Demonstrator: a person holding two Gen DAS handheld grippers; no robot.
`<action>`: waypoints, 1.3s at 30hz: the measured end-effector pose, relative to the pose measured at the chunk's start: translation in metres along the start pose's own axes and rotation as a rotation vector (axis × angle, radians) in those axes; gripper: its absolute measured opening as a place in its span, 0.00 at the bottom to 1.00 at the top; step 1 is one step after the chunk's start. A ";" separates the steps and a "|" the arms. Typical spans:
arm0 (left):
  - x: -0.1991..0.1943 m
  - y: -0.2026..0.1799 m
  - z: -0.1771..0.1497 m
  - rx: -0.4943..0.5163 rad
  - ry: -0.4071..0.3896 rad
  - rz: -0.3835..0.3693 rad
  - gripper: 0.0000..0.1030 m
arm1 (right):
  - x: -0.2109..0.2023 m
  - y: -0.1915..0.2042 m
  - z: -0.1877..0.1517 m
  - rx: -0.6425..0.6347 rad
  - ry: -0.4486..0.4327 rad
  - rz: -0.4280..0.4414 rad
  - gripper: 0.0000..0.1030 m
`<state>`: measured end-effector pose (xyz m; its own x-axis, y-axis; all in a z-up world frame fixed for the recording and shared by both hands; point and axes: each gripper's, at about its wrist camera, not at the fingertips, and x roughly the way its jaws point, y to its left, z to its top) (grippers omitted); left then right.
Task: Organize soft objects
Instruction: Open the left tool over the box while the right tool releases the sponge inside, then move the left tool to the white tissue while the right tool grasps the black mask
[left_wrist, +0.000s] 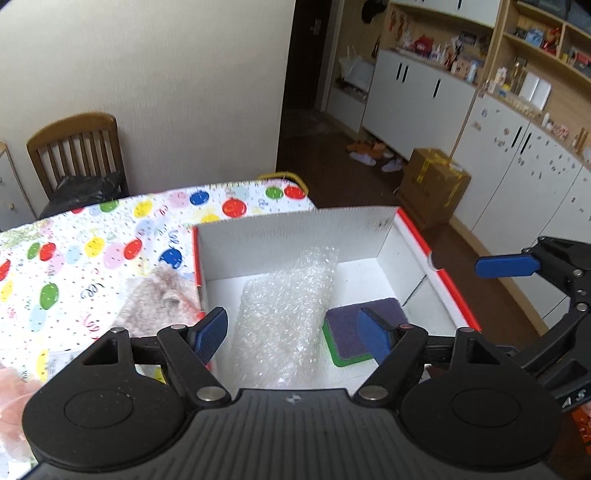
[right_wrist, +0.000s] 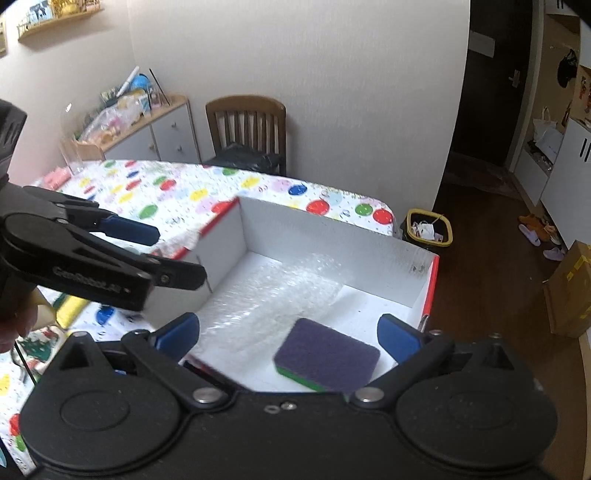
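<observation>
Both grippers are hovering over the near end of the white box (left_wrist: 295, 229), which is sitting at the table's right edge. Left gripper (left_wrist: 291, 334): jaws standing wide, holding nothing. Right gripper (right_wrist: 290, 338): jaws likewise wide and empty.

Already lying in the box: a purple-and-green scouring sponge (right_wrist: 327, 356) near its right wall, and a sheet of bubble wrap (left_wrist: 284, 314) stretching along the floor toward the far wall. So two soft items are looking sorted.

Still waiting outside: a grey-pink fluffy item (left_wrist: 159, 299) lying on the balloon-print tablecloth (left_wrist: 92, 240), just beside the box's left wall, and something pale pink and fuzzy (left_wrist: 11, 391) at the near left, cut off by the frame. A yellow object (right_wrist: 72, 310) is showing under the left gripper in the right wrist view; too hidden to name.

My read: roughly halfway, fluffy pieces probably next.

Hard to make out: the box's near wall is hiding behind the gripper bodies; the far table corner is blurring; a wooden chair (right_wrist: 247, 129) is standing beyond.
</observation>
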<state>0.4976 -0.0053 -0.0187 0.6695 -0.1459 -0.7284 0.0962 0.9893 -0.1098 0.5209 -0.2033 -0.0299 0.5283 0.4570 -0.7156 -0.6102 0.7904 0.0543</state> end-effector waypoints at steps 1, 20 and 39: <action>-0.008 0.002 -0.003 0.003 -0.011 -0.002 0.75 | -0.004 0.003 -0.001 0.002 -0.008 0.000 1.00; -0.122 0.044 -0.082 0.033 -0.132 0.000 0.86 | -0.041 0.073 -0.032 0.108 -0.061 0.021 1.00; -0.120 0.081 -0.196 -0.038 -0.057 -0.108 1.00 | -0.004 0.111 -0.067 0.196 0.039 -0.023 1.00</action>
<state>0.2807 0.0918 -0.0730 0.6979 -0.2505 -0.6710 0.1433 0.9667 -0.2119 0.4113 -0.1449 -0.0673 0.5152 0.4249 -0.7443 -0.4699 0.8663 0.1693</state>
